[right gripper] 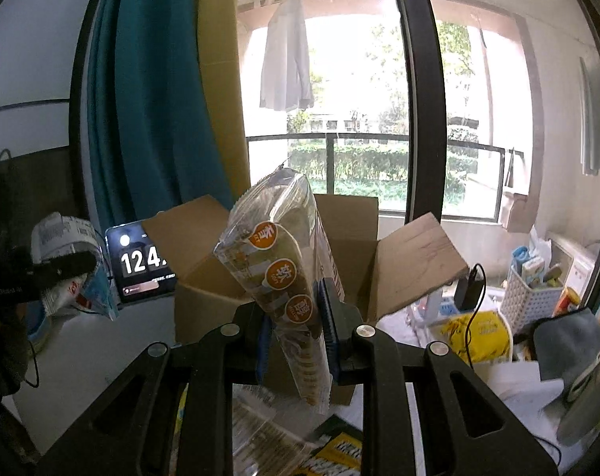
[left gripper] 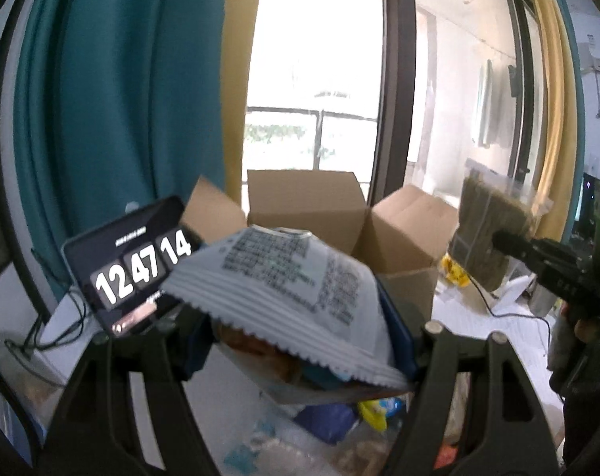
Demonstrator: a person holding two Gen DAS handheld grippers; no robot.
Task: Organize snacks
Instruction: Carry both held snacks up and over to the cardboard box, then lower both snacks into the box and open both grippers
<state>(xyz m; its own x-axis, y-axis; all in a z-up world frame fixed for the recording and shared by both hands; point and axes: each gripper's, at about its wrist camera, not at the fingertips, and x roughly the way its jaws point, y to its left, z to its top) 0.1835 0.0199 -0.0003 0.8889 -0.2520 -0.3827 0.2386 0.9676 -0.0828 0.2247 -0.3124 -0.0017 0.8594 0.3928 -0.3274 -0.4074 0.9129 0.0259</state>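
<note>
My left gripper [left gripper: 300, 341] is shut on a white snack bag with grey print [left gripper: 284, 285], held up in front of the open cardboard box [left gripper: 307, 202]. My right gripper [right gripper: 296, 337] is shut on a clear packet of brown cakes with orange stickers [right gripper: 280, 273], held upright before the same box [right gripper: 351, 246]. In the left wrist view the right gripper [left gripper: 514, 244] holds that packet [left gripper: 486, 230] at the right. In the right wrist view the left gripper [right gripper: 62, 265] holds the white bag [right gripper: 62, 238] at the left.
A tablet showing a clock [left gripper: 137, 265] stands left of the box. Loose snack packets [left gripper: 339, 416] lie on the white table below. A yellow bag [right gripper: 478, 333], a white basket [right gripper: 533, 293] and a grey cloth [right gripper: 569, 337] sit at the right. A window and teal curtain [left gripper: 101, 119] are behind.
</note>
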